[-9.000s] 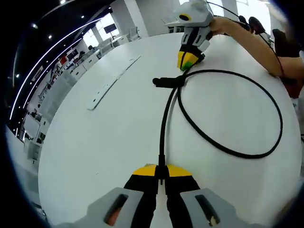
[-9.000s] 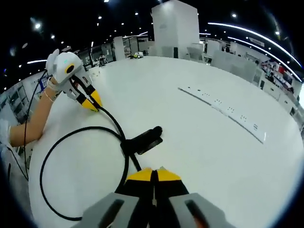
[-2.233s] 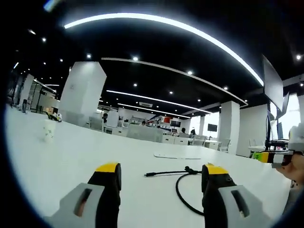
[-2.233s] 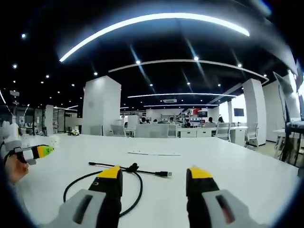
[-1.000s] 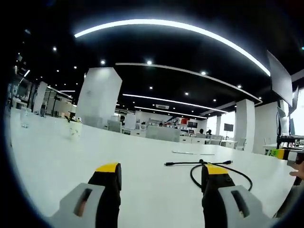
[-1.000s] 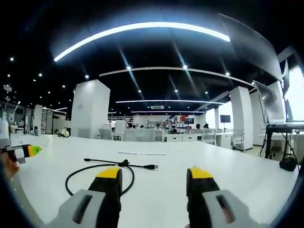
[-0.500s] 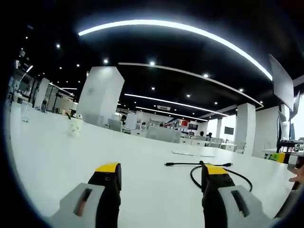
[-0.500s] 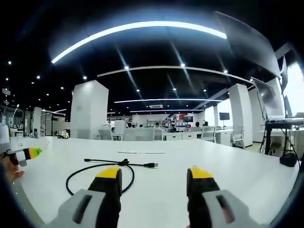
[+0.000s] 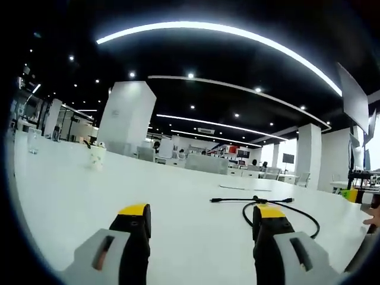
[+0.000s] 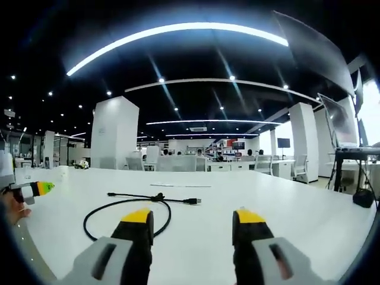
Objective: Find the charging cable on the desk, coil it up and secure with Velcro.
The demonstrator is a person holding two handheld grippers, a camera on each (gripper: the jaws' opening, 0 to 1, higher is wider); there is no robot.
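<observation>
A black charging cable (image 9: 285, 208) lies in one loose loop on the white desk (image 9: 178, 196), its ends sticking out past a small black Velcro tie (image 9: 256, 199). The same cable (image 10: 119, 205) lies ahead and left in the right gripper view, tie (image 10: 157, 196) at the crossing, plug (image 10: 193, 202) pointing right. My left gripper (image 9: 202, 212) is open and low over the desk, the cable just beyond its right jaw. My right gripper (image 10: 193, 217) is open too, nothing between its jaws. The right gripper's tip (image 9: 355, 193) peeks in at the far right, the left gripper's tip (image 10: 37, 189) at the far left.
A flat white strip (image 10: 178, 186) lies on the desk beyond the cable, and a paper cup (image 9: 96, 157) and a glass (image 9: 33, 141) stand far left. A person's hand (image 10: 9, 211) holds the left gripper. A laptop on a stand (image 10: 350, 127) is to the right.
Both cameras have shifted slightly; the cable sits a touch lower and nearer in both views. Both grippers stay open, and the cable itself has not moved.
</observation>
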